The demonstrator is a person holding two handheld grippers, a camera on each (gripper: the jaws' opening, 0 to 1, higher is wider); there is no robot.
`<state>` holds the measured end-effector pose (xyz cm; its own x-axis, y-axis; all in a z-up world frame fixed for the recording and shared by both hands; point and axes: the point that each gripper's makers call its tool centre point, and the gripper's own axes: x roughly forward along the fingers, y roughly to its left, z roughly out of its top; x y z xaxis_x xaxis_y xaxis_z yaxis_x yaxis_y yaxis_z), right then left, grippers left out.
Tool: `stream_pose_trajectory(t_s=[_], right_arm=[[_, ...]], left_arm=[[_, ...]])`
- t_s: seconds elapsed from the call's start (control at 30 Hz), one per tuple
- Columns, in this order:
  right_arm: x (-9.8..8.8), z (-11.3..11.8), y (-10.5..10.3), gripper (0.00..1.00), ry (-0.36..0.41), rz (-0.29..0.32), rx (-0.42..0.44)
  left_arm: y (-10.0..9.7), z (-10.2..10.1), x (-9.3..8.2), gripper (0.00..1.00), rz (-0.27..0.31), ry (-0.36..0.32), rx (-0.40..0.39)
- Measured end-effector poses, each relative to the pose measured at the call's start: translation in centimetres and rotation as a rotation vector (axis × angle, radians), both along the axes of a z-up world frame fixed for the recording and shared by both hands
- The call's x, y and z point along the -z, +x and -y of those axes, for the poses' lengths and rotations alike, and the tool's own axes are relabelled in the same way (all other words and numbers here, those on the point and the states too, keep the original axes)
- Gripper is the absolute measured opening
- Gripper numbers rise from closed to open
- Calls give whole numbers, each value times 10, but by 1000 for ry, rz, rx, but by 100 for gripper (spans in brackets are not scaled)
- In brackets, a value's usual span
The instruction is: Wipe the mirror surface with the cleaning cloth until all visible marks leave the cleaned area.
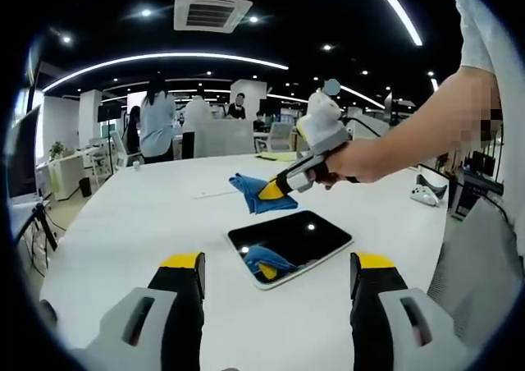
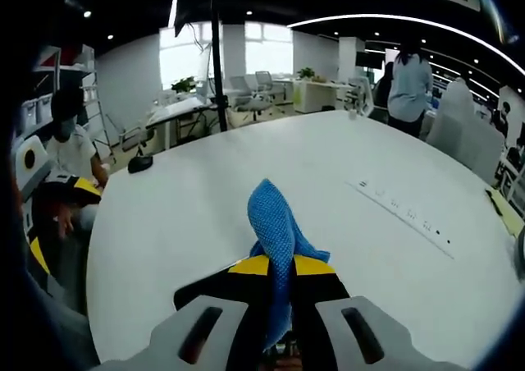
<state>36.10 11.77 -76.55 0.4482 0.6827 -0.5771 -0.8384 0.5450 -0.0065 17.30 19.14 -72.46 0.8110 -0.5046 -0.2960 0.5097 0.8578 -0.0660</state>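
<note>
Counter [image 1: 148, 223]: white, rounded, carries the mirror and the cloth; a long flat strip [image 2: 406, 215] with small dark marks lies on it in the right gripper view.
Mirror [image 1: 303, 238]: flat dark rectangular panel with a pale rim, lying on the counter between the left gripper's jaws as seen in the left gripper view; its surface reflects the cloth and the ceiling lights.
Cleaning cloth [image 1: 256, 192]: blue, pinched at one end, its loose end resting on the counter just beyond the mirror's far edge; not on the mirror surface.
Right gripper [image 1: 275, 190]: held in a person's hand [image 1: 354, 159], jaws pressed together on the cloth; in the right gripper view the cloth [image 2: 277, 238] rises from between the yellow tips.
Left gripper [image 1: 279, 266]: jaws spread wide, holding nothing, above the counter on the near side of the mirror.
Background: open office, people standing beyond the counter, a seated person at the left of the right gripper view.
</note>
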Motion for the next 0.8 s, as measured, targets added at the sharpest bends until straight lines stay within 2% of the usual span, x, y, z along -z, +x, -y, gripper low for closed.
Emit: stream_pose_trajectory(t_s=[0.8], right_arm=[[15, -17, 10, 3, 6, -32, 4]], left_arm=[[3, -1, 10, 72, -20, -13, 0]])
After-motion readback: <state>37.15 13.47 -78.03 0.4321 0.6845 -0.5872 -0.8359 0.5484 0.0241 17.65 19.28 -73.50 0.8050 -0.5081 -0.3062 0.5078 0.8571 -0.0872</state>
